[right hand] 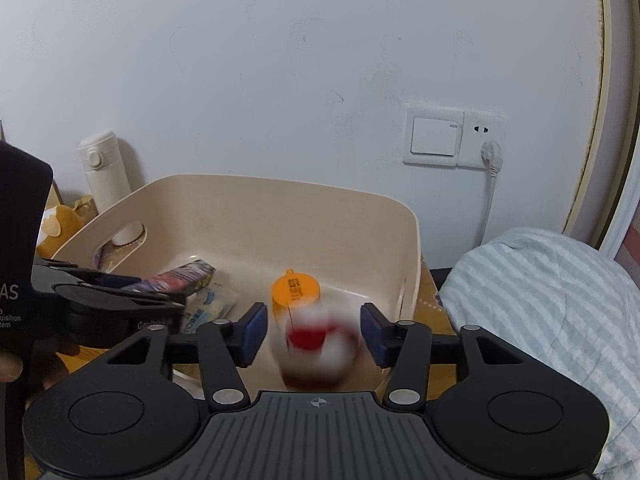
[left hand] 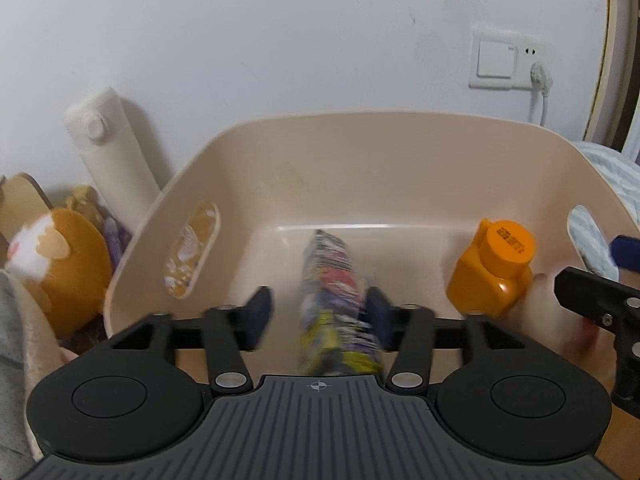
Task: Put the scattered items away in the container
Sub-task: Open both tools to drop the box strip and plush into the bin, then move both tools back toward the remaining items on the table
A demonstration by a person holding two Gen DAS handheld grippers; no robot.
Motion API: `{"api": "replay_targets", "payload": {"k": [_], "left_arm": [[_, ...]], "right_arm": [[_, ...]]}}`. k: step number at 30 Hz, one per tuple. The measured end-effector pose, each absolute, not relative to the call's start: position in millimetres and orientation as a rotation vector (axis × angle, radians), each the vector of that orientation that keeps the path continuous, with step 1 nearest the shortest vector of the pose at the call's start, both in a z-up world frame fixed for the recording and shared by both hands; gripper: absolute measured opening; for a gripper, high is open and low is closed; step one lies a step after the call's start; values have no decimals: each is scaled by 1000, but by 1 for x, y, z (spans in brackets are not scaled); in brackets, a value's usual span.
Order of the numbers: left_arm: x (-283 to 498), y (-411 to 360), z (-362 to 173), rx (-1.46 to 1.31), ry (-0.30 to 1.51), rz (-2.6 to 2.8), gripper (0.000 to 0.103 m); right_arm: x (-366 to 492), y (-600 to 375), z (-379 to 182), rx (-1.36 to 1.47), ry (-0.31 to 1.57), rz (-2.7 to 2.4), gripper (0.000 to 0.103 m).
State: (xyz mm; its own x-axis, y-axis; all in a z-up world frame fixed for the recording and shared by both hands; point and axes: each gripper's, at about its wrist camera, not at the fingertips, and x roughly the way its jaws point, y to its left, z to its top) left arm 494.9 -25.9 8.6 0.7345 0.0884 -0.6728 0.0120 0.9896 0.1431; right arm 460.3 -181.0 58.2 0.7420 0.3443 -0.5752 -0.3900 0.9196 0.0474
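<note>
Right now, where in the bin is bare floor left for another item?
The bin is bare along its back wall, behind the colourful packet, and on the left by the handle slot. The front right is crowded: orange bottle, a blurred red-and-white item, flat packets.

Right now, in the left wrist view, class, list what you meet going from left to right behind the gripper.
Orange plush toy → white flask → colourful packet → orange bottle → wall switch → striped bedding.
</note>
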Motion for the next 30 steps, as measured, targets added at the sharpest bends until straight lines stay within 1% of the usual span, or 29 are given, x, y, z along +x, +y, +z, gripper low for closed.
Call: {"api": "replay_targets", "payload": {"k": [2, 4, 8, 10, 12, 14, 18, 23, 30], "left_arm": [[490, -24, 13, 136, 732, 41, 68], [485, -22, 17, 117, 729, 40, 71], [470, -20, 28, 92, 704, 30, 72], [464, -19, 32, 82, 695, 35, 76], [456, -19, 36, 73, 680, 31, 77], [446, -19, 41, 78, 663, 36, 77], [425, -14, 54, 69, 635, 39, 80], [396, -4, 74, 47, 596, 41, 81], [350, 13, 86, 80, 548, 64, 82]], "right_arm": [[454, -182, 62, -77, 586, 398, 72], [449, -183, 65, -74, 570, 396, 73], [436, -186, 73, -65, 554, 399, 76], [428, -187, 76, -66, 545, 400, 77], [421, -189, 79, -69, 538, 403, 78], [411, -189, 83, -74, 531, 410, 84], [387, -192, 95, -85, 501, 428, 87], [355, -194, 111, -87, 446, 456, 95], [313, -196, 122, -116, 399, 488, 99]]}}
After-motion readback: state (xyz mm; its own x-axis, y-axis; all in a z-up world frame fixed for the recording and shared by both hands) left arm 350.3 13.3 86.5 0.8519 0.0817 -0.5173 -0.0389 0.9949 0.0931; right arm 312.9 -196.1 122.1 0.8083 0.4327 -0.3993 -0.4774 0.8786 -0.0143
